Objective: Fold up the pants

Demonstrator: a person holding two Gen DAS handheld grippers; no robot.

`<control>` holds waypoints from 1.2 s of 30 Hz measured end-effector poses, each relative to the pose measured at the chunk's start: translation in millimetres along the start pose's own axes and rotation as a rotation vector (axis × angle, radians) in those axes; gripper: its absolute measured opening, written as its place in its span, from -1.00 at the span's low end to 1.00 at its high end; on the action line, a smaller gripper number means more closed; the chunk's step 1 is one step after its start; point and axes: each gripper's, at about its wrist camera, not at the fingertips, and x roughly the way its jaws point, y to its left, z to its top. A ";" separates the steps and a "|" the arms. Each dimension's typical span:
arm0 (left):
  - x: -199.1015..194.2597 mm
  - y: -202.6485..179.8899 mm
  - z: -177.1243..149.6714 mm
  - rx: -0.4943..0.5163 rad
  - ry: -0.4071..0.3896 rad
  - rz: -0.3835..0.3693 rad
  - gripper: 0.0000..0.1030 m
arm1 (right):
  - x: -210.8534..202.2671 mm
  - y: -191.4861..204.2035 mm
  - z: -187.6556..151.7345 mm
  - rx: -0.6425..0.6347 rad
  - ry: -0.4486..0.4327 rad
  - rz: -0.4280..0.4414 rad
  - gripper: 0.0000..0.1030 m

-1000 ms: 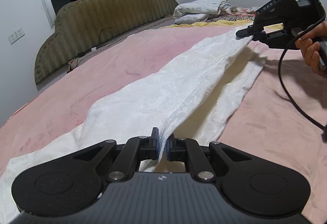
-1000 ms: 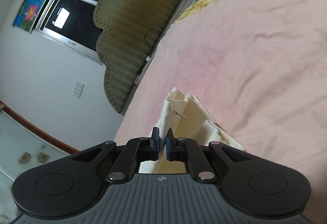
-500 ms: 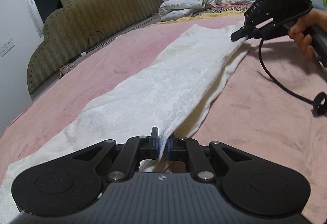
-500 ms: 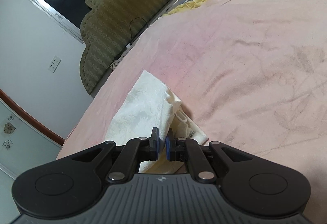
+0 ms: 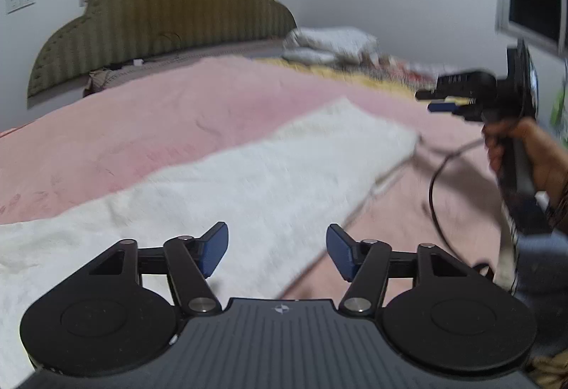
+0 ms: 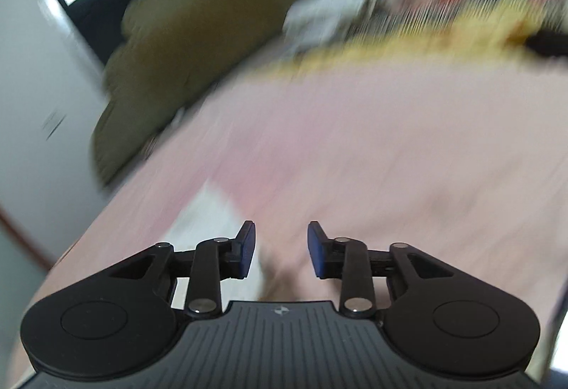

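Observation:
White pants (image 5: 255, 172) lie folded lengthwise in a long strip across the pink bed (image 5: 184, 115). Above their near end hangs my left gripper (image 5: 277, 248), its jaws opening, with nothing between the blue pads. At the strip's far end my right gripper (image 5: 435, 101) hovers above the cloth, held by a person's hand (image 5: 511, 144). In the blurred right wrist view my right gripper (image 6: 280, 248) has its jaws opening and empty, with a corner of the pants (image 6: 206, 211) lying on the bed below and to the left.
An olive padded headboard (image 5: 170, 9) stands at the far left. Piled bedding (image 5: 326, 44) and a yellow blanket (image 6: 390, 48) lie at the far end of the bed. A black cable (image 5: 436, 190) hangs from the right gripper over the pink cover.
Both grippers have let go of the pants and lifted. The cloth, earlier held up at both ends, now lies flat on the bed. Both views have rolled closer to level.

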 end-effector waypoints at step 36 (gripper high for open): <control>51.9 -7.0 -26.2 0.038 0.058 0.396 0.70 | 68.1 64.1 -47.7 -0.118 0.465 0.470 0.45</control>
